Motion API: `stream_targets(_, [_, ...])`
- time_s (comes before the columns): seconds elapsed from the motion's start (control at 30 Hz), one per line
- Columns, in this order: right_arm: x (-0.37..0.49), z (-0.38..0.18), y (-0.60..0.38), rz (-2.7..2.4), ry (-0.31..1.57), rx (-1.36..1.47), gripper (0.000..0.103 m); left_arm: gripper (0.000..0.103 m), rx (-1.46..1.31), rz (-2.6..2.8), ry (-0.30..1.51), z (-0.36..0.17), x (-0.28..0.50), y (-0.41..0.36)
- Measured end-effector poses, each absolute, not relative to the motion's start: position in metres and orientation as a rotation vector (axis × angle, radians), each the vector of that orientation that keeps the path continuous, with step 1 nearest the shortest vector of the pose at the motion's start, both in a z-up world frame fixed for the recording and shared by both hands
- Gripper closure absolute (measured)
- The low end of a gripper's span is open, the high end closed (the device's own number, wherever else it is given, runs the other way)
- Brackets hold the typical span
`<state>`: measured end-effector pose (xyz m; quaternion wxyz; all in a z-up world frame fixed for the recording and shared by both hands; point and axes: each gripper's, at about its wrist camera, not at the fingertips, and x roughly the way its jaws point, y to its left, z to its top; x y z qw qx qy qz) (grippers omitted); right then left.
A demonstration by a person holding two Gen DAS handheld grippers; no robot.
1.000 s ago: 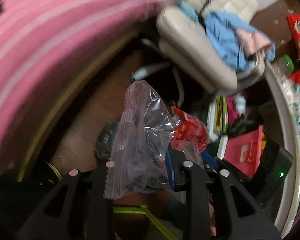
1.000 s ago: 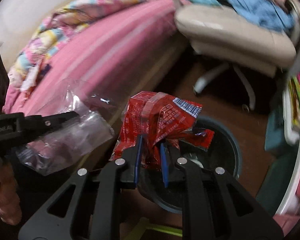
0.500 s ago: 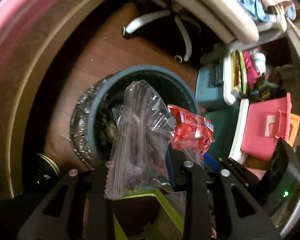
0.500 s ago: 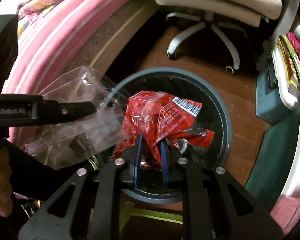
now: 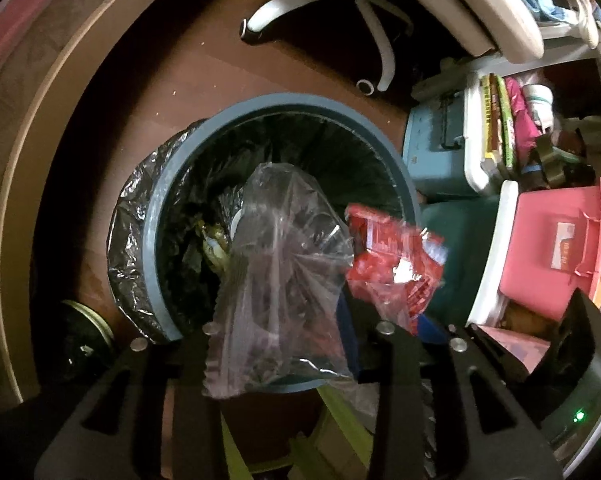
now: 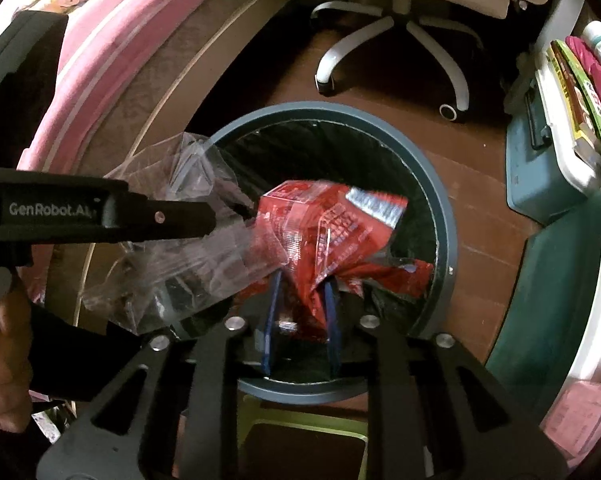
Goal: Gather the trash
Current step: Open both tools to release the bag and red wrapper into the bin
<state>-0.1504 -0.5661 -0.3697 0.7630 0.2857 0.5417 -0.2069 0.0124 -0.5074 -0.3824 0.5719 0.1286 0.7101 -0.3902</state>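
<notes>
We hold both tools pointed steeply down over the round trash bin (image 5: 156,240), which stands on the brown wooden floor (image 5: 148,80) and is lined with a black bag.

Our left tool (image 5: 296,336) has the clear plastic bag (image 5: 284,264) between its fingers. Its jaws are opening; the bag's lower edge sits in the gap and the rest of it reaches forward over the bin's mouth. We cannot tell whether the pads press on it.

Our right tool (image 6: 300,316) has the crumpled red wrapper (image 6: 324,232) between its blue-padded fingers (image 6: 272,312). These jaws are opening too, and a gap shows beside the wrapper's pinched tail. The wrapper hangs above the dark inside of the bin (image 6: 444,216).

In the right wrist view the left tool (image 6: 204,220) comes in from the left, and the clear bag (image 6: 196,264) touches the wrapper's left side.

Beyond the bin stands the white base of an office chair (image 6: 404,36). A pink bed (image 6: 100,40) runs along the left.
</notes>
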Motion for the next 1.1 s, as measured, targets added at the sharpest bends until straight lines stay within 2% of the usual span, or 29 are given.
stream_targets(0.03, [-0.151,-0.371,-0.566,-0.463,1.18,0.619,0.065,0.062,0.309,-0.903,1.669,-0.384,0.013,-0.508])
stream_targets(0.1, [-0.152,-0.375,-0.568,-0.481,1.186,0.62,0.062,0.052,0.307,-0.892,1.678,-0.387,0.014,-0.509])
stream_targets(0.3, [-0.152,-0.381,-0.567,-0.495,1.205,0.607,0.054,0.033,0.3,-0.875,1.695,-0.39,0.016,-0.509])
stream_targets(0.37, [-0.153,-0.381,-0.567,-0.505,1.208,0.599,0.048,0.027,0.302,-0.875,1.686,-0.388,0.016,-0.51])
stream_targets(0.53, [-0.153,-0.379,-0.564,-0.547,1.218,0.561,0.029,0.021,0.291,-0.864,1.683,-0.386,0.018,-0.509])
stream_targets(0.63, [-0.154,-0.376,-0.563,-0.569,1.217,0.532,0.025,0.017,0.274,-0.844,1.671,-0.382,0.022,-0.506])
stream_targets(0.9, [-0.155,-0.359,-0.562,-0.583,1.179,0.515,0.023,0.016,0.22,-0.832,1.627,-0.363,0.029,-0.496])
stream_targets(1.1, [-0.143,-0.311,-0.552,-0.533,1.042,0.506,0.023,0.016,0.04,-0.832,1.597,-0.326,0.043,-0.472])
